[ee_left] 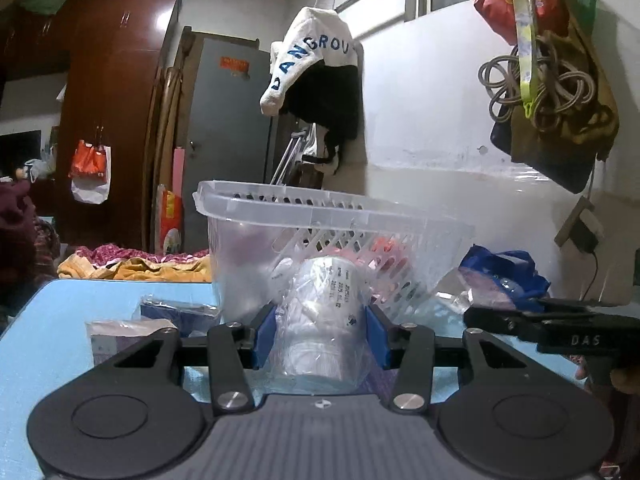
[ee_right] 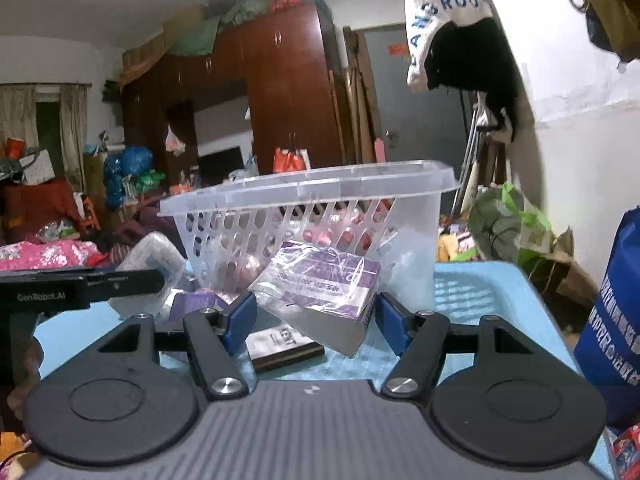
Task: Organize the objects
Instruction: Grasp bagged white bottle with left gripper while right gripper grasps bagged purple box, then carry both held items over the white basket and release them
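Observation:
My left gripper [ee_left: 320,322] is shut on a white cylindrical container [ee_left: 326,280] wrapped in a clear plastic bag, its blue pads [ee_left: 266,332] pressing both sides. Just behind it stands a clear slotted plastic basket [ee_left: 320,212] holding pinkish items. My right gripper [ee_right: 314,308] is shut on a purple box [ee_right: 320,280] in clear wrap, held tilted just in front of the same basket [ee_right: 304,192]. Each gripper shows in the other's view: the right gripper [ee_left: 472,316] at the right edge, the left gripper [ee_right: 158,280] at the left with the wrapped container [ee_right: 152,256].
Everything sits on a light blue table [ee_left: 52,320]. A black box [ee_right: 284,348] lies under the held purple box. Two more wrapped boxes [ee_left: 120,340] lie left of the left gripper. A blue bag [ee_right: 616,320] stands at the table's right, against the wall.

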Action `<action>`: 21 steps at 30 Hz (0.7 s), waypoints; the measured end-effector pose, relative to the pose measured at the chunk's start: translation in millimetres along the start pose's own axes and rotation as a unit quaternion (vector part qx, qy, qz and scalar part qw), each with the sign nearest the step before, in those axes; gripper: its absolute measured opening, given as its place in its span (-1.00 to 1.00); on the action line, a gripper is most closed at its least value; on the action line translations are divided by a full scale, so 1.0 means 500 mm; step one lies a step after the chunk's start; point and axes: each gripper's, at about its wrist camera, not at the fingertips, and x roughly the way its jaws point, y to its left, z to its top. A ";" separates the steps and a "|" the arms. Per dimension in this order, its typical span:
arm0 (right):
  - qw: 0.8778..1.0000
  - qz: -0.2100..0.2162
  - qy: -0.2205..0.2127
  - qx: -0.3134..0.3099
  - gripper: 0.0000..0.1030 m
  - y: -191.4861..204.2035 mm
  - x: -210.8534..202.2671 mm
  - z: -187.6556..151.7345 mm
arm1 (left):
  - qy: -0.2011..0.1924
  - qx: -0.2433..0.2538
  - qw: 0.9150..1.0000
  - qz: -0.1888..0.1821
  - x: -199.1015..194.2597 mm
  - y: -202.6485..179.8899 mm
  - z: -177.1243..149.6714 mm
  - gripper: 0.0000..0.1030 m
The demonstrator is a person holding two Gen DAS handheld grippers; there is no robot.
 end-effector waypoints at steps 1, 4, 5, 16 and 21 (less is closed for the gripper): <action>1.000 0.000 -0.005 -0.005 0.33 0.003 -0.003 -0.001 | 0.002 -0.001 1.000 0.000 0.001 0.000 0.000 0.00; 1.000 -0.008 -0.012 -0.019 0.33 0.014 -0.004 -0.002 | 0.003 -0.007 1.000 0.000 0.000 0.005 0.000 0.00; 1.000 -0.008 -0.014 -0.021 0.33 0.015 -0.005 -0.002 | 0.002 -0.010 1.000 -0.001 -0.001 0.008 0.000 0.00; 0.996 0.040 -0.079 -0.018 0.32 0.020 -0.062 0.091 | -0.050 -0.030 0.996 -0.061 -0.050 0.000 0.075 0.00; 0.998 -0.016 0.003 -0.061 0.33 0.023 0.062 0.291 | -0.020 -0.030 0.999 -0.025 0.049 -0.022 0.260 0.00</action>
